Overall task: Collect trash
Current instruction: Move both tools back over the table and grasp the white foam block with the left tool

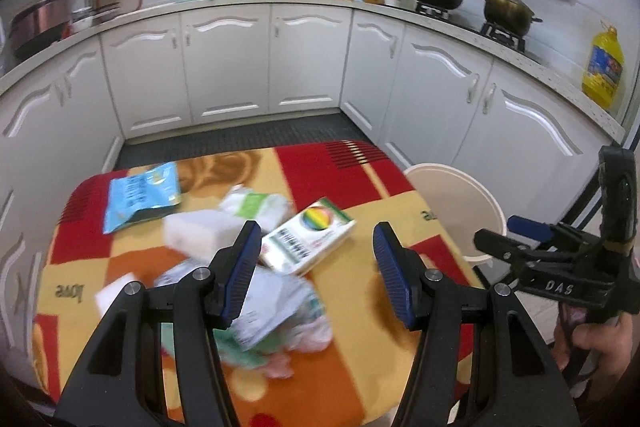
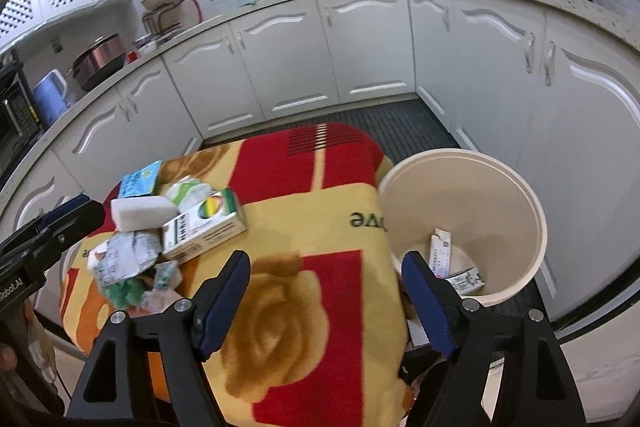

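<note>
In the left wrist view, most of the collecting is still to do: a pile of trash covers the near-left part of the blanket-covered table [image 1: 360, 183], namely a blue snack pouch [image 1: 142, 195], a white foam block [image 1: 200, 233], a rainbow-printed carton [image 1: 310, 237], a white-and-green wrapper [image 1: 256, 205] and crumpled wrappers [image 1: 280, 315]. The left gripper [image 1: 316, 271] hangs above this pile with its jaws spread and nothing between them; the crumpled wrappers lie just under and behind its left finger, and the carton sits between the fingers, further from the camera. The cream bin [image 1: 456, 199] stands off the table's right edge, with the right gripper [image 1: 516, 239] beside it. In the right wrist view, the bin [image 2: 520, 187] already holds at least two pieces of flattened packaging [image 2: 444, 255], so a start has been made. The right gripper [image 2: 326, 291] is spread and empty, poised over bare blanket near the table's right edge, its right finger overlapping the bin's near rim. The carton [image 2: 204, 227], foam block [image 2: 140, 213] and crumpled wrappers [image 2: 124, 259] lie well to its left, close to the left gripper [image 2: 52, 223] at the frame's edge.
</note>
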{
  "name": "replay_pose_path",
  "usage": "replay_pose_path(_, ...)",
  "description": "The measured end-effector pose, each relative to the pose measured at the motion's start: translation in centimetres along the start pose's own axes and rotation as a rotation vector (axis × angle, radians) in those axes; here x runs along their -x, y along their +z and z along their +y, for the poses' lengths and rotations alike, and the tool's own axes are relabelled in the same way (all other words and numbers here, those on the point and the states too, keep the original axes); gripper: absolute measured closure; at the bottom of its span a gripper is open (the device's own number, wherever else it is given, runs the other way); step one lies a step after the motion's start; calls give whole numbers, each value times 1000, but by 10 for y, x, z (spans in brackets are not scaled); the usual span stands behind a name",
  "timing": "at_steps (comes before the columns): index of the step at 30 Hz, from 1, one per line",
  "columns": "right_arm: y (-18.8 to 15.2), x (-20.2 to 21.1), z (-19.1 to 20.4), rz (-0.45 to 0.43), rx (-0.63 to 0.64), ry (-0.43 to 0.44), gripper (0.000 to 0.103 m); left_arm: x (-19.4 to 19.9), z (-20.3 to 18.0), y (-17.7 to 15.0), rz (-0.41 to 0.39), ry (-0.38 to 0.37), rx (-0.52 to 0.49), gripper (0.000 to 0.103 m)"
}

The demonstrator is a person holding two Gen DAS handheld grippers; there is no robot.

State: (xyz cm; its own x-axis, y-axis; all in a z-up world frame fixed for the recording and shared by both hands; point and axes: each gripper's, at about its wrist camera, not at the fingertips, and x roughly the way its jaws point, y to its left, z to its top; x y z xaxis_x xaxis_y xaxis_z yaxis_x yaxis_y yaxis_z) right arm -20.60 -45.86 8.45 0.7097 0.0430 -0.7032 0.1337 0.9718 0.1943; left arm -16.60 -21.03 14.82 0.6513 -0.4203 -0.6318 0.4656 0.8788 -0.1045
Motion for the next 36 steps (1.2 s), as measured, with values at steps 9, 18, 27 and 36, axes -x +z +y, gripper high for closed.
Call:
replay_pose_path(9,-2,-9,30,23,47,28,24,15,54,-17,16,54,66,39)
replay_pose_path(18,-5,-25,46,61,82,35,24,-3,74,-14,55,10,90,30)
replay_pose_path(27,-5,-38,43,90,72,37,24,-53,85,-4,119,32,66,26)
replay_pose_path(36,-3,-61,47,132,61,56,24,-84,91,-1,133,23,36,50)
